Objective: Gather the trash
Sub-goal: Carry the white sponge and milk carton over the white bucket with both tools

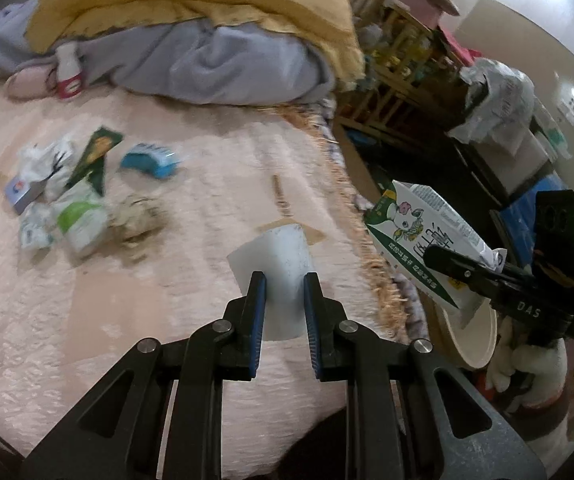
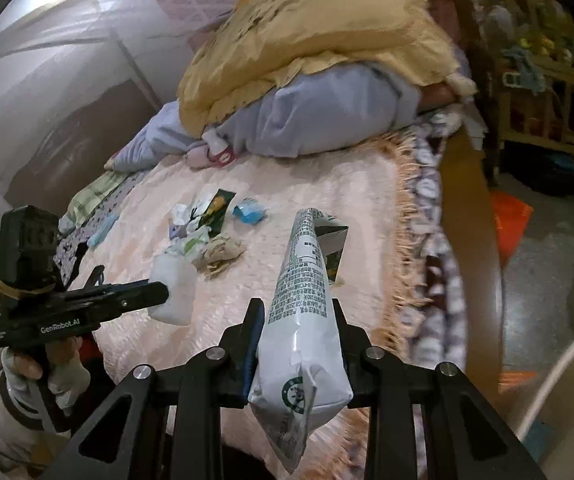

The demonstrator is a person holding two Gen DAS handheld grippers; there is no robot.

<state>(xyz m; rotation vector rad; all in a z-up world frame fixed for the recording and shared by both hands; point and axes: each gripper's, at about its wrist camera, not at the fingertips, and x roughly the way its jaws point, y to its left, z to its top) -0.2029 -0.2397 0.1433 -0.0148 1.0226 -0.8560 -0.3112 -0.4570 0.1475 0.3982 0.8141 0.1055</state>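
"GenRobot.AI" in white on left gripper (image 2: 159, 294) body; "DAS" on right gripper (image 1: 435, 256) body. Dense print on white snack bag (image 2: 303, 320) too small to read.

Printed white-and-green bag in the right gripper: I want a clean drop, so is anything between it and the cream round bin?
Nothing visible: the printed white-and-green plastic bag, clamped by the right gripper, hangs directly over the cream round bin, at its open mouth.
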